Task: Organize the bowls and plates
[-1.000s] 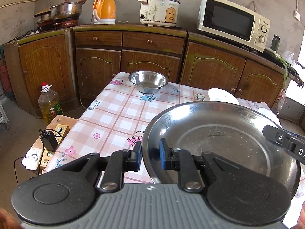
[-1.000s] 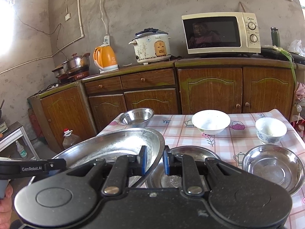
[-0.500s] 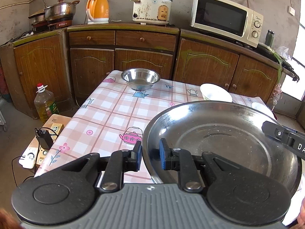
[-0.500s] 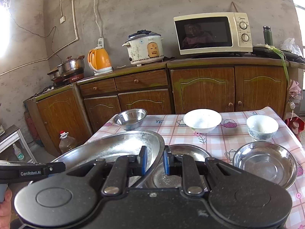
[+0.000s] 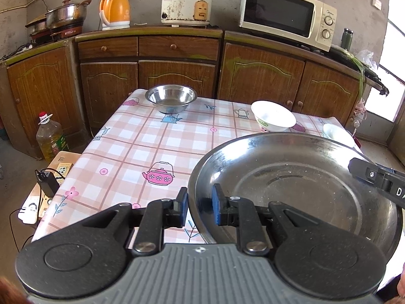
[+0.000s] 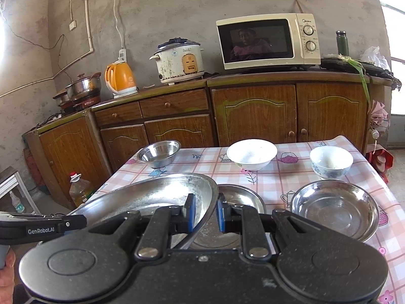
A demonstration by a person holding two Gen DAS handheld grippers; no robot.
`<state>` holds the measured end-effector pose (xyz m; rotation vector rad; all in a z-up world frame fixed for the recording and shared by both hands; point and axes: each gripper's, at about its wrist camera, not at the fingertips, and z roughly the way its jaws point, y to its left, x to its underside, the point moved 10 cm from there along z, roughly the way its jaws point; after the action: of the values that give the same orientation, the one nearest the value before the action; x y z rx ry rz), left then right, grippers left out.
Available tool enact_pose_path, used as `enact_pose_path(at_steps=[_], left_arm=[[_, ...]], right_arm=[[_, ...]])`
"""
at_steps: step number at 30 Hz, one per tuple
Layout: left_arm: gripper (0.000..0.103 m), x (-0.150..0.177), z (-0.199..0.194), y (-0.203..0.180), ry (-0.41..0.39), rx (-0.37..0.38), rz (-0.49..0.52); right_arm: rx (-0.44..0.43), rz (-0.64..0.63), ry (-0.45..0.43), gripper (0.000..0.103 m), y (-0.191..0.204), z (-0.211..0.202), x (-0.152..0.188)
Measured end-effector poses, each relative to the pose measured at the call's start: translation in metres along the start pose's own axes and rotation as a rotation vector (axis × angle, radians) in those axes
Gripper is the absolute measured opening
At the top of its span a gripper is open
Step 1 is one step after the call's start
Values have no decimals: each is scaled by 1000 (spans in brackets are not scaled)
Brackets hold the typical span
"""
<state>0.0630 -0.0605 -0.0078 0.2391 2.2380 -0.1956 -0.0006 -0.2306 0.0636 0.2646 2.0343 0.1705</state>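
Jaws straddle steel basin rim — both grippers.

In the left wrist view the big steel plate hides most of a small white bowl at two o'clock, and in the right wrist view it covers part of a smaller steel plate.

- A cream microwave sits on the wooden cabinets against the grey wall.
- Left of it stands a worn white rice cooker, then an orange electric kettle.
- A lidded steel pot rests on a burner at the far left.
- A dark green flask stands right of the microwave.
- An oil bottle stands on the floor by a power strip.
- A pink checked cloth with teapot prints covers the counter.
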Motion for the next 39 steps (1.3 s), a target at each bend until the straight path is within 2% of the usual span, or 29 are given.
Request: enact_pose_path(at_steps=[30,39], left_arm=[[22,19,11,-46,43,49,77],[22,24,17,-60,60,88,73]], right_arm=[[101,-18,27,23,-41,-22,11],[132,-2,43,23,-59,-27,15]])
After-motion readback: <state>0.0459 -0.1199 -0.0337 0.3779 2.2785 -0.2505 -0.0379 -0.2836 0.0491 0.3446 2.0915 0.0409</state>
